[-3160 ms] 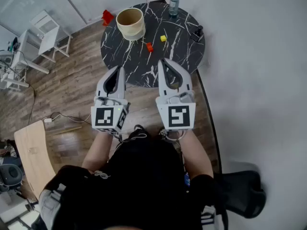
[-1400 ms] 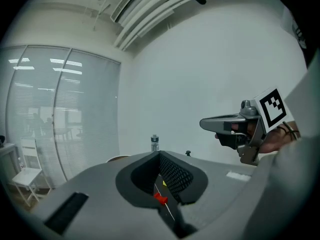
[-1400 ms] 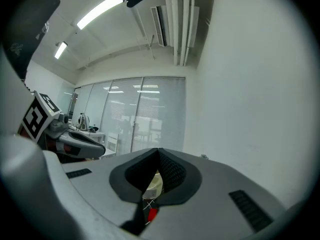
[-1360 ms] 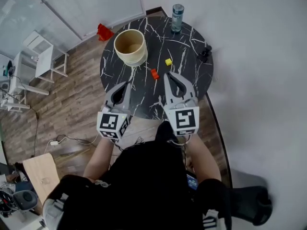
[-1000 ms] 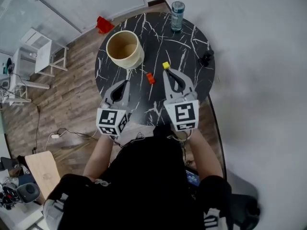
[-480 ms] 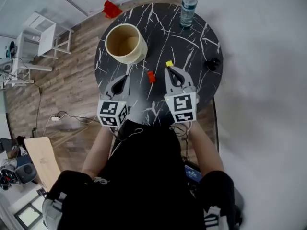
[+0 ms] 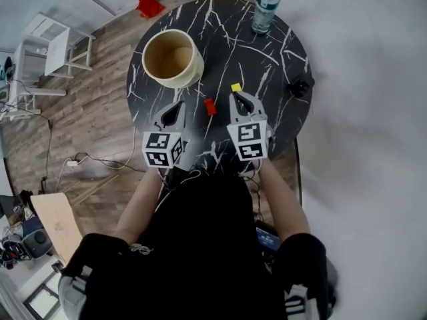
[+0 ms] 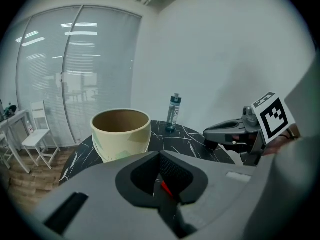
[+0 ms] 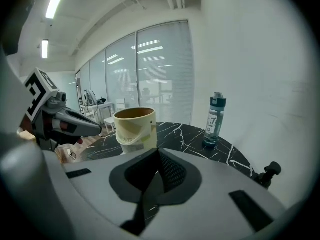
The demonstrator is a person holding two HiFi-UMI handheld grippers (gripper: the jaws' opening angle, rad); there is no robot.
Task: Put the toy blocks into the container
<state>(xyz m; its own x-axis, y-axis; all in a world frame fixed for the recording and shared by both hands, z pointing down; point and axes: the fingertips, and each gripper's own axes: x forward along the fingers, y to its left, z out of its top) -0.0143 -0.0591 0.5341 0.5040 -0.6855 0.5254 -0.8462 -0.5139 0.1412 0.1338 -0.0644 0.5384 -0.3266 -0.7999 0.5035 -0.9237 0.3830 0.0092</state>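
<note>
A cream bucket-shaped container [image 7: 172, 57] stands at the back left of the round black marble table [image 7: 267, 59]. A red block [image 7: 210, 106] lies on the table between my two grippers. A yellow block [image 7: 236, 87] sits just beyond the tip of my right gripper [image 7: 237, 97]. My left gripper [image 7: 179, 105] hangs left of the red block, apart from it. Both grippers are shut with nothing in them. In the left gripper view the container [image 8: 121, 133] is ahead and the red block [image 8: 166, 188] shows through the gap behind the jaws. The right gripper view shows the container [image 9: 135, 129] ahead.
A blue-capped water bottle [image 7: 265, 10] stands at the table's far edge. A small black object [image 7: 299, 87] sits at the right rim. A red thing [image 7: 149, 5] lies on the wood floor behind the table; white chairs [image 7: 50, 42] stand to the left.
Both grippers have sunk toward the tabletop and come forward over its near part, staying shut. The blocks and container have not moved on the table.
</note>
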